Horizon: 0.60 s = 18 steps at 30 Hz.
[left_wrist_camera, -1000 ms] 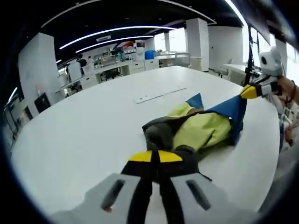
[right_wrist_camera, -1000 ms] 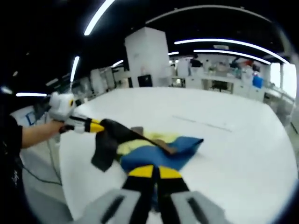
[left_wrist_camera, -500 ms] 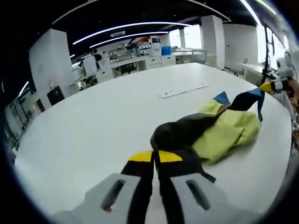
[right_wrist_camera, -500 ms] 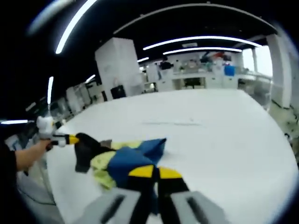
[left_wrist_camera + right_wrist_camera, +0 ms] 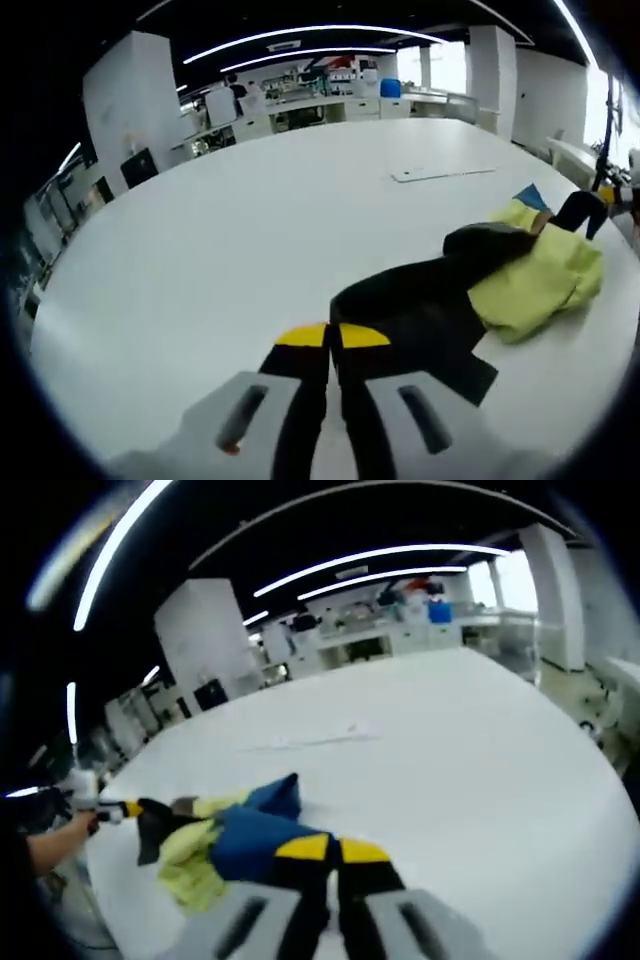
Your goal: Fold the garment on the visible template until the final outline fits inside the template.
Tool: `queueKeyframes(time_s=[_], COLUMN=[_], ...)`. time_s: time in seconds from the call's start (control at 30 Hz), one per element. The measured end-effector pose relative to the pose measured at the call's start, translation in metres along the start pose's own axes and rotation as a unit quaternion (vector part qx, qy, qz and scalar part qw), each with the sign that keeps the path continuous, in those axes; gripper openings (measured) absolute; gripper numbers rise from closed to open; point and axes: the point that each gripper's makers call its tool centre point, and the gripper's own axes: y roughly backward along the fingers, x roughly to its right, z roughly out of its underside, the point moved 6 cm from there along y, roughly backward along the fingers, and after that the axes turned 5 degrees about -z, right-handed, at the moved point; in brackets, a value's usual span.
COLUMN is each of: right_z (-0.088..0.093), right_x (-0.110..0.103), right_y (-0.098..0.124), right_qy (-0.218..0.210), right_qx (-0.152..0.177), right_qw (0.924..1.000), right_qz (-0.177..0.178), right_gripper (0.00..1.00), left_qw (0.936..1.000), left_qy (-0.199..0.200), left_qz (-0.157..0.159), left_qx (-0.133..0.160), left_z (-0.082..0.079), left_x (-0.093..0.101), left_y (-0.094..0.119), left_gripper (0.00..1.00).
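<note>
Stretched further apart than a second ago, the garment point(image 5: 470, 290) is now drawn out low across the table point(image 5: 230, 220), where earlier it was bunched and lifted between the grippers. It lies at the near side of the table, a black part leading to the left gripper point(image 5: 332, 336), yellow-green in the middle and blue toward the right gripper point(image 5: 330, 850). A thin pale strip point(image 5: 440, 173), possibly a template edge, is seen well beyond it. Both pairs of jaws are closed on cloth: black at the left, blue at the right. The fabric is judged light, soft and limp, so it will sag and crumple unless kept taut. Corners or hems are best gripped, not the loose middle.
</note>
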Motion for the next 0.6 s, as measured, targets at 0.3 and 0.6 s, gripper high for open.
queueKeyframes(time_s=[0.3, 0.6], right_z=[0.009, 0.016], right_x=[0.037, 0.063], right_y=[0.008, 0.014], right_qy=[-0.013, -0.017], right_qx=[-0.017, -0.028], right_qw=[0.9982, 0.9951], right_qz=[0.056, 0.094], right_gripper=[0.0, 0.0], left_qw=[0.9991, 0.9983], left_qy=[-0.03, -0.032], left_qz=[-0.02, -0.03], left_qx=[-0.022, -0.038], left_z=[0.005, 0.01], left_x=[-0.019, -0.03], left_y=[-0.017, -0.03], left_gripper=[0.0, 0.0])
